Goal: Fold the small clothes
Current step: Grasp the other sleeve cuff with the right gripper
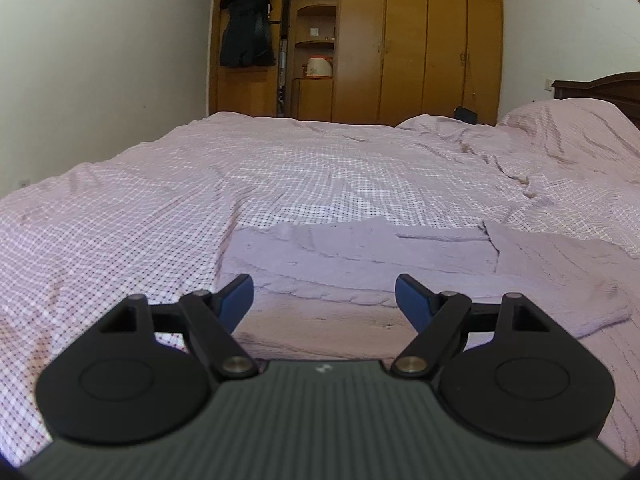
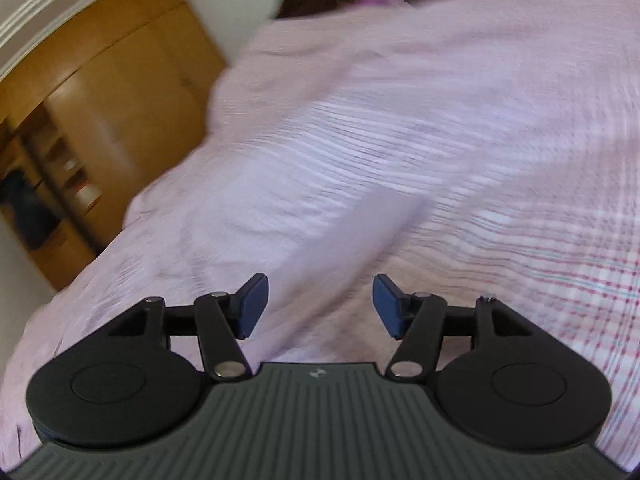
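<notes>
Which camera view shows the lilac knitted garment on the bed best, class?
The left wrist view: the lilac knitted garment lies sharp on the checked bedsheet, just ahead of the open left hand-held gripper. The right wrist view is motion-blurred, showing only a faint lilac patch.

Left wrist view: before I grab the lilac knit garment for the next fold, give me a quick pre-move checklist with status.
1. Left gripper open, nothing held: ok.
2. Right gripper open, nothing held: ok.
3. Knit garment ahead of the left gripper on the checked bedsheet: ok.
4. Garment lying flat: not ok, ridges and an overlapping layer show.
5. Right wrist view sharp enough to aim: not ok, motion-blurred.
6. Garment found in right wrist view: cannot tell.
</notes>
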Demonstrator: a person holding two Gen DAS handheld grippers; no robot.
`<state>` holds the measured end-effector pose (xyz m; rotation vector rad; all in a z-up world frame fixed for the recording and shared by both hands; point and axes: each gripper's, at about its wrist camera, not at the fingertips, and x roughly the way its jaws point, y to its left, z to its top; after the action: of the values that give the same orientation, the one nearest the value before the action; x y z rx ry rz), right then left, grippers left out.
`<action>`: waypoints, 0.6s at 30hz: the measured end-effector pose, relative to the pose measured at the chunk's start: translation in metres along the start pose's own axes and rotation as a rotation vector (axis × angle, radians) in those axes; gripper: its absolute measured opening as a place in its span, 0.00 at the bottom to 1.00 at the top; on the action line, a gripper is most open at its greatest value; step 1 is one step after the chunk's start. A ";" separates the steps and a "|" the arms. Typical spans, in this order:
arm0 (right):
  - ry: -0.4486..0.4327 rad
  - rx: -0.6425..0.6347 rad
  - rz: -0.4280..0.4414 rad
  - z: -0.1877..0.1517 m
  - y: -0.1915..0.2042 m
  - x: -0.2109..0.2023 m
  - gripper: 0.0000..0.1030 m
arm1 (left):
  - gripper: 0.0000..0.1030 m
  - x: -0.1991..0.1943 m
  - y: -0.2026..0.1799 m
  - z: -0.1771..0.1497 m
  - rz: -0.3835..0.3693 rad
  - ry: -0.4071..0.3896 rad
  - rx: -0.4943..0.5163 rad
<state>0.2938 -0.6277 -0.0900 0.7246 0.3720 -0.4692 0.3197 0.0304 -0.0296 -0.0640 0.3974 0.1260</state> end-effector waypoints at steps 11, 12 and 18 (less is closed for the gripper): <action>-0.023 0.067 0.106 0.012 -0.010 0.042 0.64 | 0.77 0.017 0.012 0.006 -0.003 0.052 -0.091; -0.027 0.074 0.114 0.014 -0.010 0.046 0.64 | 0.77 0.017 0.014 0.009 -0.014 0.050 -0.099; -0.067 0.167 0.199 0.036 -0.031 0.075 0.58 | 0.77 0.012 0.016 0.013 0.057 -0.015 -0.003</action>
<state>0.3459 -0.6942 -0.1175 0.8963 0.1964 -0.3381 0.3332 0.0486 -0.0225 -0.0544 0.3847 0.1831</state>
